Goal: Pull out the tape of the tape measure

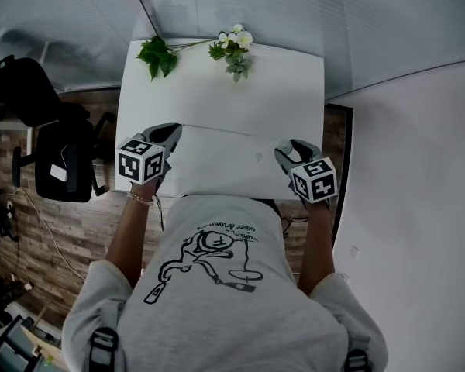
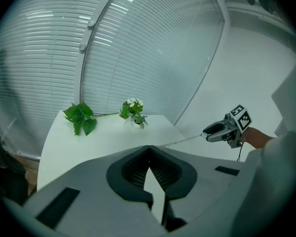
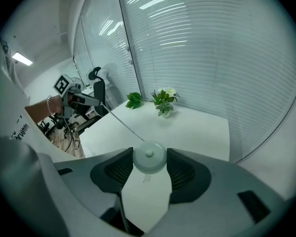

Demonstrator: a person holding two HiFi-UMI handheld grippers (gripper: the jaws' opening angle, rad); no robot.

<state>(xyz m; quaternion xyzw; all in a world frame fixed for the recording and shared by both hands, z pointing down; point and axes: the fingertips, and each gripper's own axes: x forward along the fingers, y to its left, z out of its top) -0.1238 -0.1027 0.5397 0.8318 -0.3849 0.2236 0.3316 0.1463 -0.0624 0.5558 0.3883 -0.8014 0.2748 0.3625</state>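
Note:
A round white tape measure case (image 3: 149, 157) sits between the pads of my right gripper (image 3: 149, 159), which is shut on it. A thin white tape (image 3: 122, 122) runs taut from the case up-left to my left gripper (image 3: 99, 102). In the left gripper view the jaws meet at their tips, and my left gripper (image 2: 149, 147) is shut on the tape's end. From there the tape (image 2: 180, 141) stretches right to the right gripper (image 2: 205, 134). In the head view the left gripper (image 1: 173, 132) and right gripper (image 1: 285, 150) hang apart over the near edge of the white table (image 1: 217, 99), the tape (image 1: 229, 131) between them.
A small bunch of white flowers (image 1: 234, 49) and a green leafy sprig (image 1: 159, 55) lie at the table's far edge, in front of a glass wall with blinds. A black office chair (image 1: 54, 146) stands on the wooden floor to the left.

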